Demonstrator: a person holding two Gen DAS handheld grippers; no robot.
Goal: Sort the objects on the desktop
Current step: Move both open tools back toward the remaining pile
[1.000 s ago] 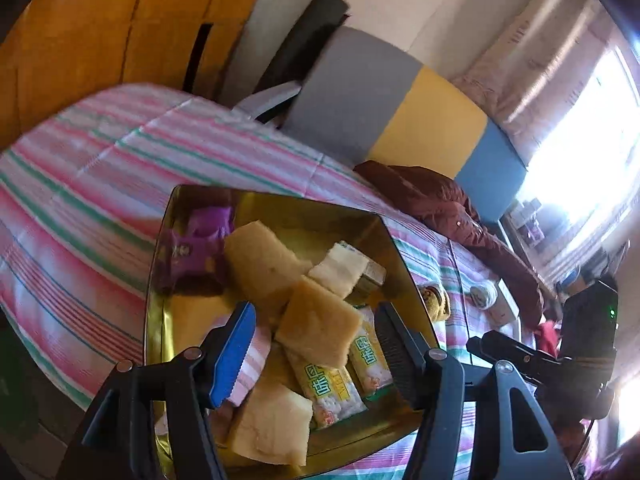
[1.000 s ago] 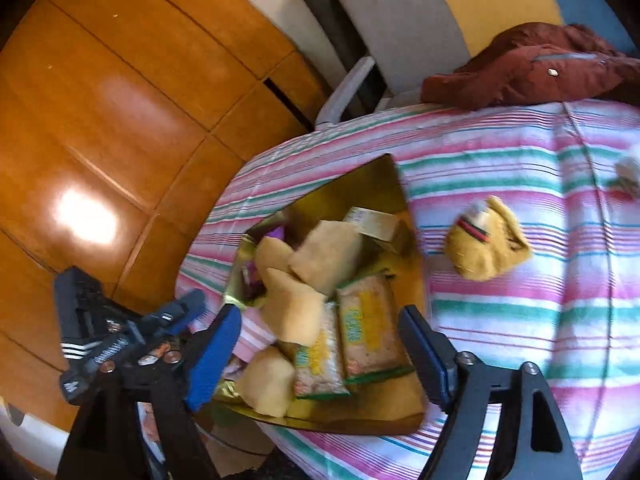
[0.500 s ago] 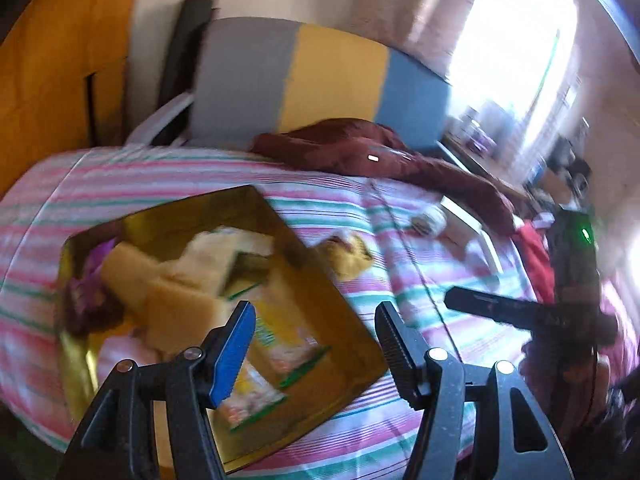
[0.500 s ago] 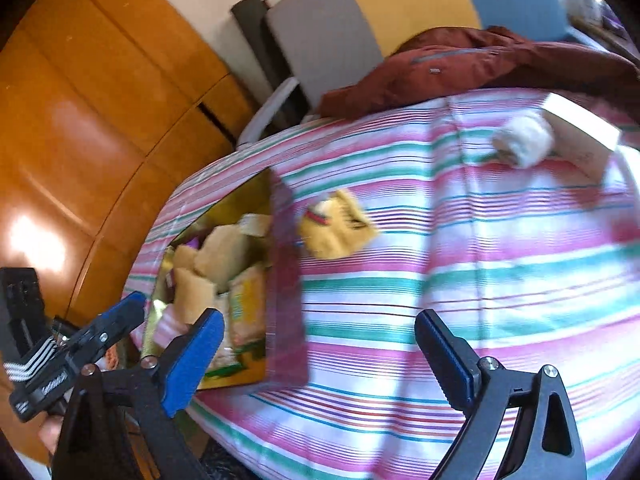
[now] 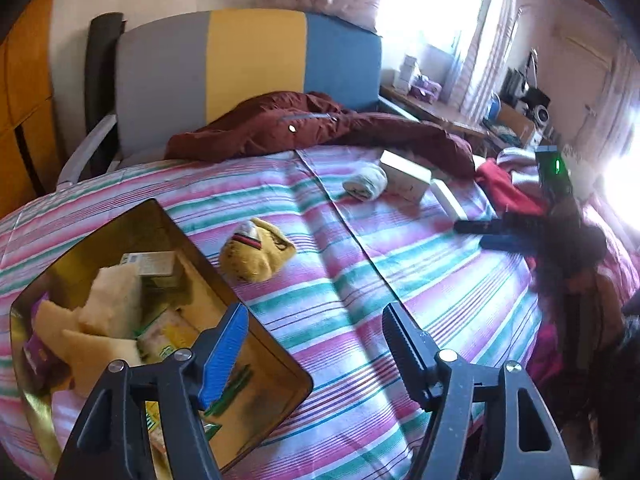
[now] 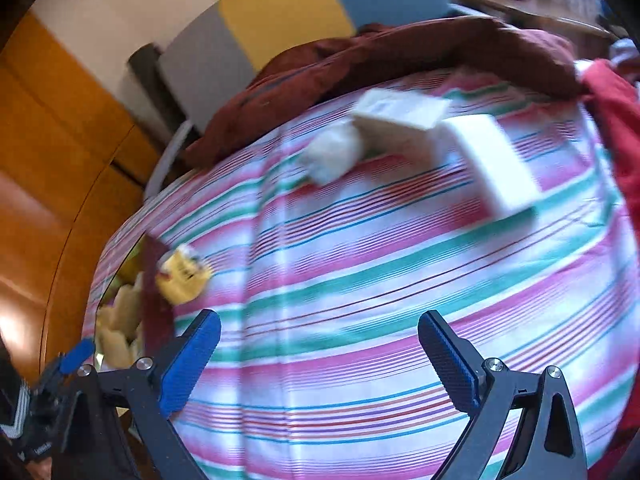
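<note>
Here, spread across both views: a striped cloth (image 5: 400, 280) in pink, green and white, covering the whole work surface. Behind it, a chair (image 5: 248, 64) with grey, yellow and blue panels, and draped along the far edge a dark red jacket (image 5: 320, 124). At the cloth's left end, a gold tin (image 5: 276, 364), open-topped, filled with pale sponge-like blocks (image 5: 112, 304) and yellow-green snack packets (image 5: 164, 332), a purple item tucked at its left side. Just beside the tin's far right wall, apart from it, a yellow stuffed toy (image 5: 258, 252) lying on the cloth. Farther back near the jacket, a white box (image 5: 404, 176) with a rolled white sock (image 5: 366, 184) touching its left side, and a second flat white box (image 6: 496, 164) next to it, blurred in the right wrist view. Near the bottom of the left wrist view, left gripper (image 5: 316, 348) over the tin's right corner and the bare cloth, jaws just widened, nothing between them. Right gripper (image 6: 320, 364) over bare stripes, jaws just spread very wide, likewise empty, well short of the white boxes.
</note>
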